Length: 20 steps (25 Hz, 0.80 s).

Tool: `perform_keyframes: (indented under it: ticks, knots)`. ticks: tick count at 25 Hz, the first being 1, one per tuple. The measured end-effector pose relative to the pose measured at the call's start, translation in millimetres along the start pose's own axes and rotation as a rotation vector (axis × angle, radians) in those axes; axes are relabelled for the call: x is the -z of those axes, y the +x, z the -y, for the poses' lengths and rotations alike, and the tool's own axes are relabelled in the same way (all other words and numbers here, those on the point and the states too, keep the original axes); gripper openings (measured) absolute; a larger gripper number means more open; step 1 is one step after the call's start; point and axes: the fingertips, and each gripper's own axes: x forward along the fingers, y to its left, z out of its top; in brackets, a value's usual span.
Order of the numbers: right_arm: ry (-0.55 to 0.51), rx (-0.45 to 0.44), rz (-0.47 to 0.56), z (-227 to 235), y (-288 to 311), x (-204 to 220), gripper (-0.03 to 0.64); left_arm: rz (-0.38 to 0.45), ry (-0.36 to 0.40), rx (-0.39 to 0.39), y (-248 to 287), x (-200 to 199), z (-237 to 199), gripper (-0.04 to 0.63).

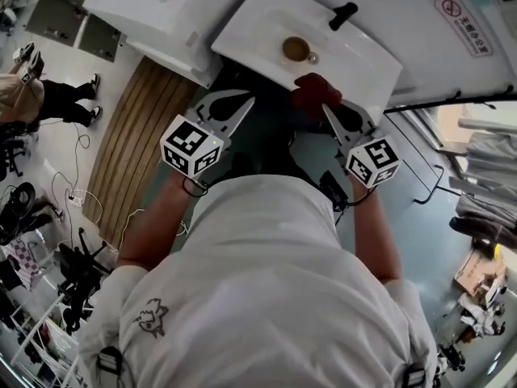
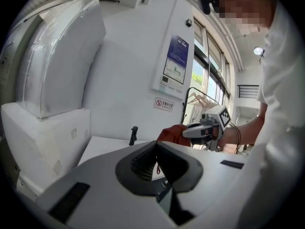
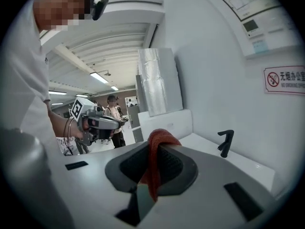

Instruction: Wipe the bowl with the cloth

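1. Logged white counter (image 1: 250,23); found bowl (image 1: 296,48) near its middle, between black tap (image 1: 342,14) and near edge, untouched.
2. Read left gripper (image 1: 246,102) as fully closed, empty, short of near edge. Could let bowl skid once wiped, being unsteadied.
3. Read right gripper (image 1: 329,110) as clamped on red cloth (image 1: 315,92), bunched at near edge. Might drop cloth through thin pinch, or knock bowl with bare jaw tips.

White short-sleeved shirt (image 1: 307,281), grey print (image 1: 150,318) on its left shoulder, black cables (image 1: 194,188) past its sleeves, pale grey left gripper (image 1: 250,99) and right gripper (image 1: 326,108), black-and-white marker cubes (image 1: 191,146).
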Motion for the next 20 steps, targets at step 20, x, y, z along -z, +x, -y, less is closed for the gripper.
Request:
perform_keyframes:
  ticks: [20]
  knots:
    - [-0.082,-0.089,0.069,-70,-178,52,0.051,0.019,-0.008,-0.056,-8,40,196,0.014]
